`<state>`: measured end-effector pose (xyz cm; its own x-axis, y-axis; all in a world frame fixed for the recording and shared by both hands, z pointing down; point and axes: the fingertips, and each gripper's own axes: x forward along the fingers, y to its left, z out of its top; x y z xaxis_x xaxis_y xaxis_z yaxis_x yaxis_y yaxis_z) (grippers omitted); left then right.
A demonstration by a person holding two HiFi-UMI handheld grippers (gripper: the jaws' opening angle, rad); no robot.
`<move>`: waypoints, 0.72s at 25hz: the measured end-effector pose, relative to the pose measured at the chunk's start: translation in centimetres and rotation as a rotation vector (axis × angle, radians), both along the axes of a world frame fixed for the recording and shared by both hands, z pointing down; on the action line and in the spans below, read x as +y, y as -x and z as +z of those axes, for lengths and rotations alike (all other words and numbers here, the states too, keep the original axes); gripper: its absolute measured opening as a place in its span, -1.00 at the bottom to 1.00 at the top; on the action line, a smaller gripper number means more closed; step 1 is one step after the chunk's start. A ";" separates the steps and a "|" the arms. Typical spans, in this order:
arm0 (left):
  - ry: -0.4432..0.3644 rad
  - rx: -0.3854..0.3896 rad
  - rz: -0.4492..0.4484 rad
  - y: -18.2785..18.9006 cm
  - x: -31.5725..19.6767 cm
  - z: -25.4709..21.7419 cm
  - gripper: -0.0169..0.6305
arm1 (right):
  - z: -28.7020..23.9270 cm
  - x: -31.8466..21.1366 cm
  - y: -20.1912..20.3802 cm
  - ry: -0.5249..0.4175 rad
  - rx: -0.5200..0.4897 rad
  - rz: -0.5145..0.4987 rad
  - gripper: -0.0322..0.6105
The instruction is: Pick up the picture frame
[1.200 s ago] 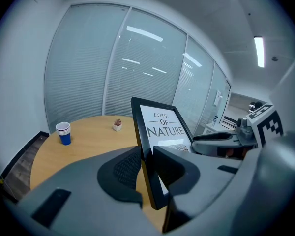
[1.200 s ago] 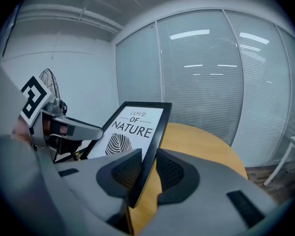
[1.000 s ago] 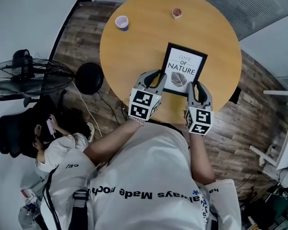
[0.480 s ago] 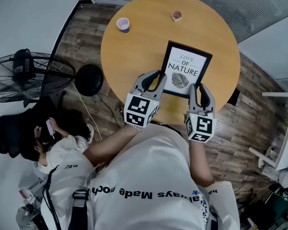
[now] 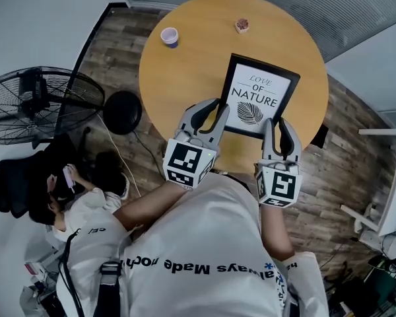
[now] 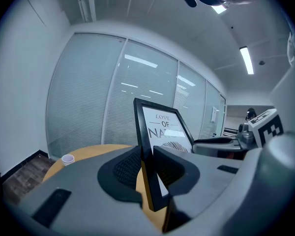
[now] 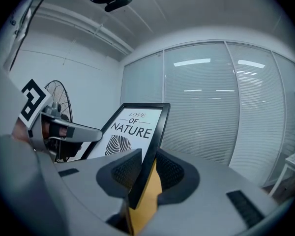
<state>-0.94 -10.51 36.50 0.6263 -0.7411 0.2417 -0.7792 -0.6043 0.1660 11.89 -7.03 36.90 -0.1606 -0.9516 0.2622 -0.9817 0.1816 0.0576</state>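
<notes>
The left gripper's fingers [image 6: 124,170] are closed tight on the thin black edge of the picture frame [image 5: 261,96], and the right gripper's fingers [image 7: 126,173] pinch its opposite edge in the same way. Each grip sits near a lower corner of the frame, on the side nearest the person. The frame holds a white print with a leaf drawing and lettering. It sits over the near edge of the round wooden table [image 5: 185,71] and, seen from both gripper views, it tilts upward and appears to be lifted off the wood. To lift well, both grips should rise together at an even pace, so the frame does not twist or slide out of these narrow edge holds. The left gripper [image 5: 210,111] and right gripper [image 5: 277,125] lie side by side, pointing away from the person, with both forearms reaching forward from the body. A small cup [image 5: 169,35] stands well away by the far left edge.
</notes>
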 end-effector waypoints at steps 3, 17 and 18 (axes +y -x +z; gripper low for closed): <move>-0.027 0.006 -0.001 0.2 0.2 -1.2 -0.66 | -1.2 0.2 0.2 -0.023 0.004 0.000 -0.57; -0.103 0.044 -0.015 0.7 1.6 -6.1 -0.66 | -6.8 1.2 0.8 -0.113 0.030 -0.026 -0.58; -0.109 0.047 -0.017 0.8 1.7 -6.4 -0.66 | -7.1 1.2 0.8 -0.117 0.032 -0.027 -0.58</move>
<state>-1.74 -8.81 30.14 0.6226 -0.7718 0.1293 -0.7821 -0.6080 0.1365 11.04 -5.78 29.77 -0.1797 -0.9714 0.1551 -0.9739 0.1979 0.1114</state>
